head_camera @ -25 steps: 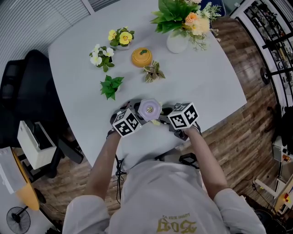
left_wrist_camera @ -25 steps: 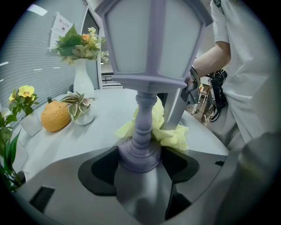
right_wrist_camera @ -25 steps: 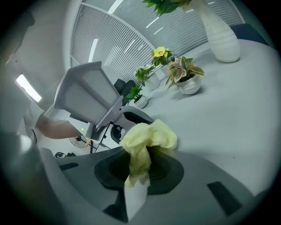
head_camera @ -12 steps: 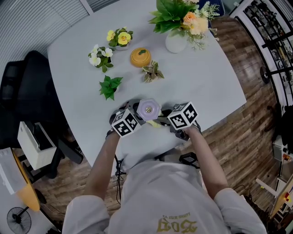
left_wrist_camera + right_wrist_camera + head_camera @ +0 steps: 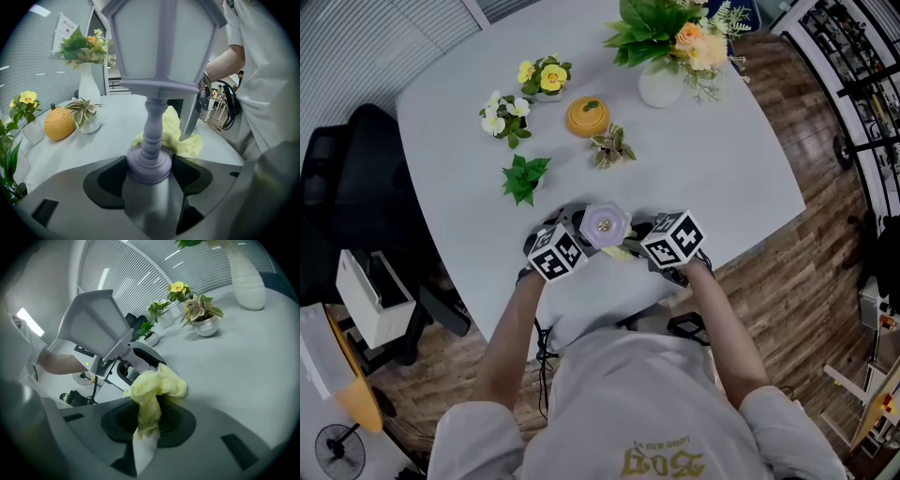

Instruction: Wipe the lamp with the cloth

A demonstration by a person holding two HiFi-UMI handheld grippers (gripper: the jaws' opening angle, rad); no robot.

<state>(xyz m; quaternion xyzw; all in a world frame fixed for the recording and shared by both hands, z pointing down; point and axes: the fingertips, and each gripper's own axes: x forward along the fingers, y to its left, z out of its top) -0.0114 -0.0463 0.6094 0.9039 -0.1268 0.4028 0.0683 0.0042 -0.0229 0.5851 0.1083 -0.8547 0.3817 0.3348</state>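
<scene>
Lamp (image 5: 606, 225) and both tools sit almost where they were a second ago, at the near edge of the tabletop (image 5: 712, 169). Our right hand-held gripper (image 5: 149, 414), clenched on the yellow cloth (image 5: 157, 385), has crept slightly closer to it. Our left hand-held gripper (image 5: 149, 167) clamps the lamp's base. We judge the wiping barely begun. The leafy plant (image 5: 523, 178) and orange pot (image 5: 589, 116) stand well apart, blocking nothing.

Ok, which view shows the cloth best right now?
The right gripper view: the yellow cloth fills its centre, pinched in the right hand-held gripper. The left gripper view shows a bunch of it behind the stem of the lamp; the head view, only a sliver.
</scene>
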